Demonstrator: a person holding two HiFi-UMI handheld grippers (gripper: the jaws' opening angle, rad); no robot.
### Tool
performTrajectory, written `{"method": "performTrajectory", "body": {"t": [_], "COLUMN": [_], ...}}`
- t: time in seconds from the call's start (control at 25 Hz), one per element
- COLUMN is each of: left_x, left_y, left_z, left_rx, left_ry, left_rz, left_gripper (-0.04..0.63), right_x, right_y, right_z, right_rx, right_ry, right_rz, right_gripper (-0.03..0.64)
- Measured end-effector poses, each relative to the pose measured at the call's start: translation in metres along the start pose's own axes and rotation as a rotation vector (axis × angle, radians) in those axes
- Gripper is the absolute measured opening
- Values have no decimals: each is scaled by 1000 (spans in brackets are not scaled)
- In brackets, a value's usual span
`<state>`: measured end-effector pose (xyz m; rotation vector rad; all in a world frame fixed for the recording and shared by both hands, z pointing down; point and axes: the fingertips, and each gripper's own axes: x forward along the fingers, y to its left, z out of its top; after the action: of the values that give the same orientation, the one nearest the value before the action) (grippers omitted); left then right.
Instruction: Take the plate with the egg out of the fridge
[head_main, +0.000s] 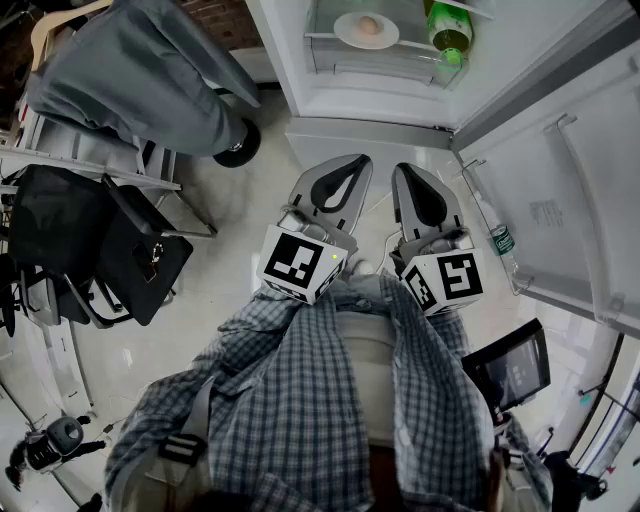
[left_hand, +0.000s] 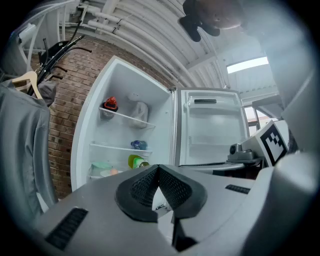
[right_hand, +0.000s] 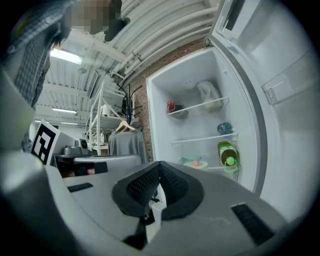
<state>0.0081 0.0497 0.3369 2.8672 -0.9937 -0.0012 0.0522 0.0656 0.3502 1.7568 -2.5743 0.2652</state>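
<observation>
While the left gripper (left_hand: 158, 167) and right gripper (right_hand: 159, 164) are pressed together, a pinkish egg (head_main: 369, 26) sits on a white plate (head_main: 345, 35); the head view crops the fridge (head_main: 370, 100).

— Any writing you can read?
— None. The fridge door (head_main: 585, 170) carries a faint sticker (head_main: 545, 212), perhaps print, too blurred to read. The bottle (head_main: 497, 232) in it has an illegible label (head_main: 503, 242).

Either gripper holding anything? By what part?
Nothing. The left gripper and right gripper both have jaws together, empty; the plate with the egg sits in the fridge.
</observation>
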Motion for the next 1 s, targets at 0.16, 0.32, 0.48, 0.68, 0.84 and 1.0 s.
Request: {"method": "performTrajectory", "body": {"t": [0.16,0.32,0.48,0.68,0.84,1.0], "left_x": [1,1,0,-2,-5,-9], "left_y": [1,3,7,16,24,31], "left_z": [-1,-1,-1,-1,-2,-6], "left_rx": [-1,-4,-3,-4,-9,-21], "left_ry": [-1,2,0,0,0,7], "left_rz": [-3,-4,-8,-5,-4,-12], "left_gripper": [6,6,6,6,5,6], "right_x": [1,2,4,8,9,13], "right_y": [0,-2,-4,-5,-5,-2], "right_z": [-1,0,-2,-2,-3,-8], "right_rx": [4,25,33,36,52,40], "right_ry": [1,-7,-3,-2,-10,5], "right_rz": [1,-12,-27,-45,-60,-83], "right_gripper": [8,8,8,8,8,8]}}
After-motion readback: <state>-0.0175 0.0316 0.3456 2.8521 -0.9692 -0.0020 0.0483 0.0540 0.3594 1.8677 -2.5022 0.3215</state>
